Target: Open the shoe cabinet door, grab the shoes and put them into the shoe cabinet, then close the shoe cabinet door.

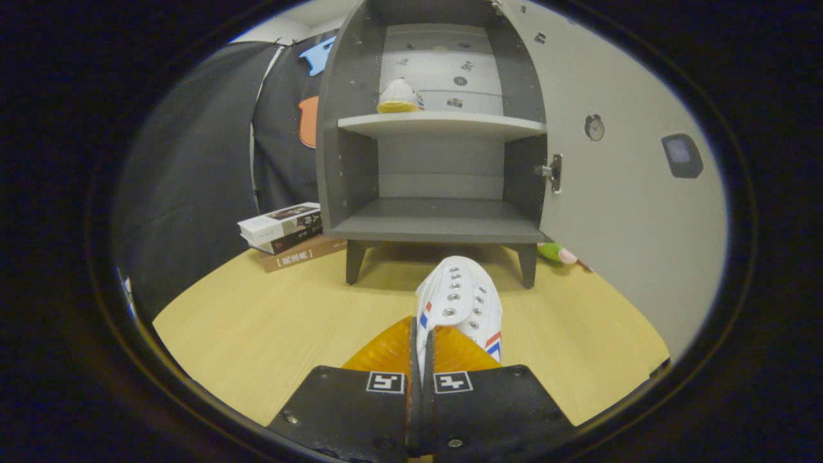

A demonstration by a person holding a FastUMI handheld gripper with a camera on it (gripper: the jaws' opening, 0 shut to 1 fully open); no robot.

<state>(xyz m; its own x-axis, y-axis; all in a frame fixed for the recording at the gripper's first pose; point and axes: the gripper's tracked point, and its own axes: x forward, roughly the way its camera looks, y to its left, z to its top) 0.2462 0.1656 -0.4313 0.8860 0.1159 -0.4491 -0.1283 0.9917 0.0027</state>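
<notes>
Before the open shoe cabinet [443, 218], tongs [421, 350] clenched on white shoe [460, 302]

Matt grey shoe cabinet [443, 222] — pale wood-grain table [270, 321].

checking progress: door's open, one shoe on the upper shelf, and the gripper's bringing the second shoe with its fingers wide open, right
Not quite. The gripper view shows the gripper shut on the second shoe, fingers pinching its edge. The rest holds: door open, one shoe on the upper shelf.
</notes>
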